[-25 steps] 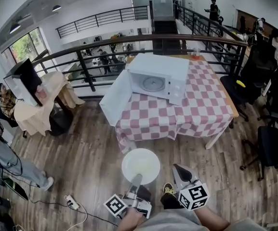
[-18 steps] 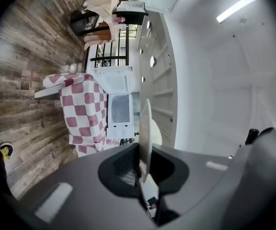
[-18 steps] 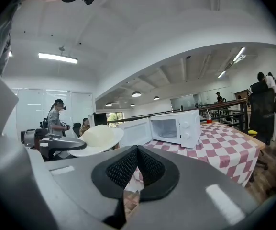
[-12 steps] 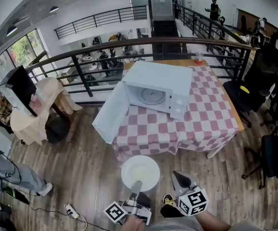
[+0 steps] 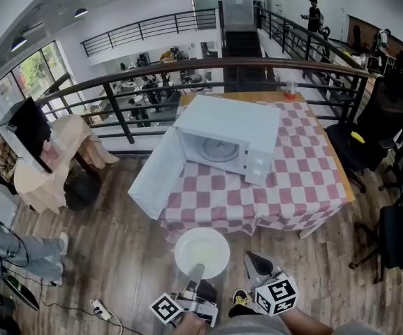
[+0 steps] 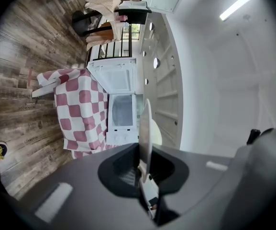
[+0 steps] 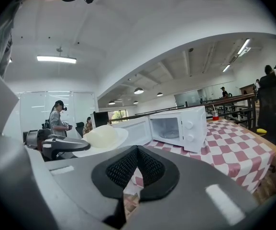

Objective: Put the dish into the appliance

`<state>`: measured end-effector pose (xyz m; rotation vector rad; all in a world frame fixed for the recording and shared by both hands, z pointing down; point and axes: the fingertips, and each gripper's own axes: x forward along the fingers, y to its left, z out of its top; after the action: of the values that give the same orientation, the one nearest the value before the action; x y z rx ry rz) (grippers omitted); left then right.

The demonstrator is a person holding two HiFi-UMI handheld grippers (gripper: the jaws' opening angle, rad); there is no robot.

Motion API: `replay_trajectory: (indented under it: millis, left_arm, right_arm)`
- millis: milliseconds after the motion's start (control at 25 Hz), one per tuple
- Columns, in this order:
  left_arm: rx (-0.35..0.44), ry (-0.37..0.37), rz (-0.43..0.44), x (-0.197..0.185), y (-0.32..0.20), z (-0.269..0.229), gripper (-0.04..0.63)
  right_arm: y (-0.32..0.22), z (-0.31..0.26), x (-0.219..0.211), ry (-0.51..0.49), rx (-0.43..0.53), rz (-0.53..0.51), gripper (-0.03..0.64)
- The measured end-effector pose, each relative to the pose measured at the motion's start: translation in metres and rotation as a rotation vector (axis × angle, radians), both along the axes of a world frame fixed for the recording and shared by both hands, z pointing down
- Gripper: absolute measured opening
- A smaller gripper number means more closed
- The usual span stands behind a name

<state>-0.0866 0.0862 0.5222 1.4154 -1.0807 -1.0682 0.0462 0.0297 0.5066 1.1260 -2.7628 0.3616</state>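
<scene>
A white dish hangs level over the wooden floor, just short of the table's near edge. My left gripper is shut on its near rim. In the left gripper view the dish shows edge-on between the pads. The white microwave stands on the red-checked table, its door swung wide to the left and its cavity empty. To the right of the dish my right gripper is shut with nothing in it. In the right gripper view the dish and the microwave lie ahead.
A dark railing runs behind the table. Office chairs stand on the right. At the left is a cloth-draped stand with a monitor. A cup sits at the table's far edge. A power strip lies on the floor.
The table and microwave have drawn nearer and shifted a little in the head view. The dish stays in my left gripper, now closer to the table's edge. The right gripper keeps its place.
</scene>
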Motion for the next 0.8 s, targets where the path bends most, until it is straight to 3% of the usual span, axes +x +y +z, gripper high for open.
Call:
replay_trajectory:
  millis: [800]
  left_arm:
    - [0.021, -0.040, -0.033, 0.021, -0.069, -0.004, 0.026]
  right_arm:
    - [-0.062, 0.004, 0.018, -0.006, 0.033, -0.058, -0.002]
